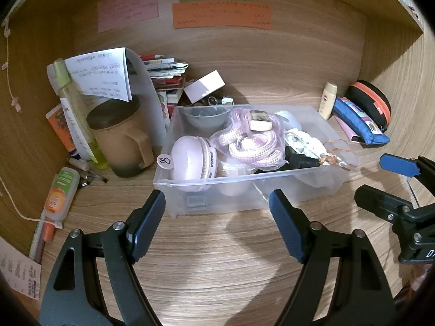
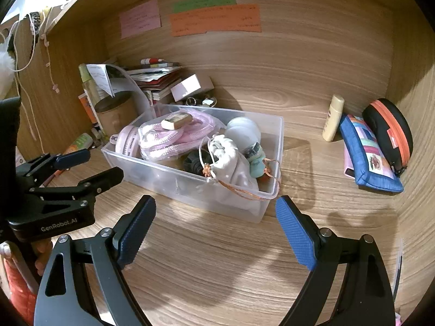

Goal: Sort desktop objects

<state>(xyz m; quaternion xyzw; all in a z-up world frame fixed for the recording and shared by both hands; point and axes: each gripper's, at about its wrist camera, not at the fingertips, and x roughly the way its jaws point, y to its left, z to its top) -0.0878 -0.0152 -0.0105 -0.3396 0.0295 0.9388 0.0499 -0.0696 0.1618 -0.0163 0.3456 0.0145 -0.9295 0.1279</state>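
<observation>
A clear bin (image 1: 252, 190) is seen at the centre of the wooden table (image 1: 217, 258), in a walled nook. It is filled with a pink round case (image 1: 191, 160), a bagged pink rope (image 1: 252, 146) with a small block lying on top, a grey bowl (image 1: 205, 118) at the far end, and a white pouch (image 2: 231, 157) with an orange cord at the near right corner.

The left gripper (image 1: 217, 222) is held just short of the bin's near wall, its jaws spread wide with nothing between them. The right gripper (image 2: 214, 231) is likewise held released and empty, just short of the bin's near right corner. Each gripper is seen from the side in the other's view.

At 9 o'clock from the bin, a brown mug (image 1: 122, 138) stands just beside it, with a yellow bottle (image 1: 78, 114) and a folded paper (image 1: 103, 73) behind it. A tube (image 1: 58, 193) lies at 8 o'clock near the left wall. At 11 o'clock a stack of books (image 1: 165, 73) and a white box (image 1: 204, 85) are seen. At 2 o'clock, well apart, a cream bottle (image 2: 333, 118) stands against the back wall, with a blue pouch (image 2: 369, 157) and a black case (image 2: 388, 133) beside it. Pink, green and orange notes (image 1: 221, 15) are stuck on the back wall.
</observation>
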